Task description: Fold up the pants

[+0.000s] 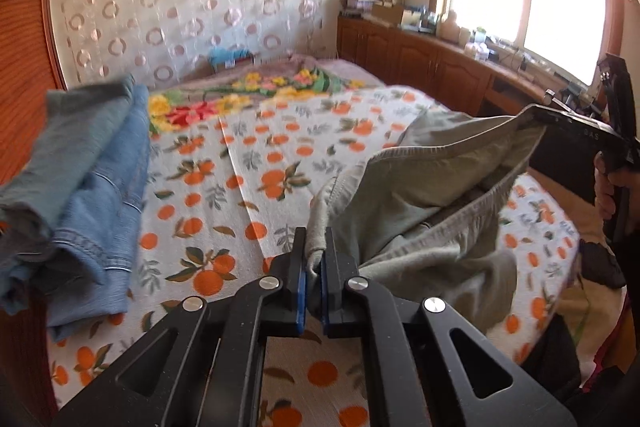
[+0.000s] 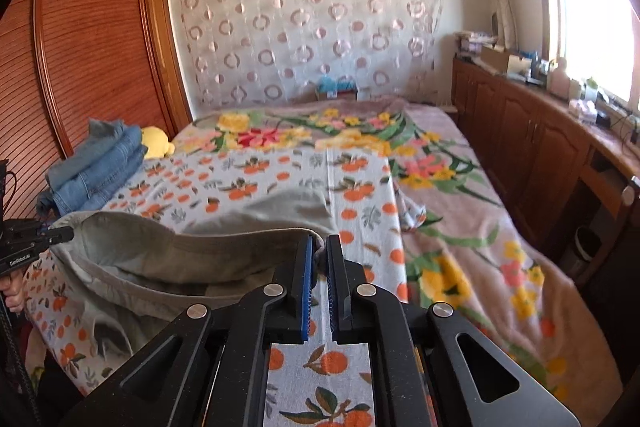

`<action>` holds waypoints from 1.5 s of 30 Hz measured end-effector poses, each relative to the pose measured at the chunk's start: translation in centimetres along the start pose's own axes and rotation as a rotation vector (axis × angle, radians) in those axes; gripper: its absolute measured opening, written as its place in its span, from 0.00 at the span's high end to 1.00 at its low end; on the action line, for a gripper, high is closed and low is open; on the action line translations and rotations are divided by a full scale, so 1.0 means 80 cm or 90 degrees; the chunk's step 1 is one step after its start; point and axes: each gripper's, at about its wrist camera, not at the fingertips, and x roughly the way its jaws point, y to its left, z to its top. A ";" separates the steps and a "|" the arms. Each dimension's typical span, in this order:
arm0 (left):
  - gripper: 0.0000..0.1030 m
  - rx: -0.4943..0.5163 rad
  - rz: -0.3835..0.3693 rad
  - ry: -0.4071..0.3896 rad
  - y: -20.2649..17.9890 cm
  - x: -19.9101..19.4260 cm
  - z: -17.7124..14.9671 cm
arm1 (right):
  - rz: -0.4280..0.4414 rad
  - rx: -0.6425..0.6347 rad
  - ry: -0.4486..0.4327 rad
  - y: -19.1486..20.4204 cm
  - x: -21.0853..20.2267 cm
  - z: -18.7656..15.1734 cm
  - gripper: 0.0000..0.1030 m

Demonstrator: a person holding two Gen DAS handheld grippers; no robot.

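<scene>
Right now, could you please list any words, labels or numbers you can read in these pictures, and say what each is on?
"GenRobot.AI": white print on the black left gripper, seen from the right wrist; small, so uncertain.
White print on the right gripper, seen from the left wrist: too blurred to read.
Boxes and bottles on the cabinet: too small.

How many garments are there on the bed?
2, perhaps more within the stack. Grey-green cotton pants hang between the left gripper and right gripper; folded blue denim jeans lie by the wooden wardrobe.
</scene>
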 end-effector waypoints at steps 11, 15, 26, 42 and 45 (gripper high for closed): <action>0.91 -0.032 0.004 -0.041 0.018 -0.073 -0.028 | 0.055 -0.050 -0.098 0.059 -0.074 0.034 0.94; 0.67 -0.030 0.051 -0.018 0.025 -0.065 -0.042 | 0.086 -0.072 -0.068 0.081 -0.043 0.017 0.94; 0.51 -0.032 0.015 0.004 0.011 -0.034 -0.051 | 0.108 -0.058 0.062 0.066 0.012 -0.051 0.89; 0.50 0.086 -0.095 0.014 -0.094 0.030 0.026 | 0.016 -0.001 0.055 0.064 -0.096 -0.088 0.54; 0.50 0.118 -0.109 0.016 -0.119 0.045 0.044 | -0.004 0.013 0.065 0.051 -0.102 -0.101 0.54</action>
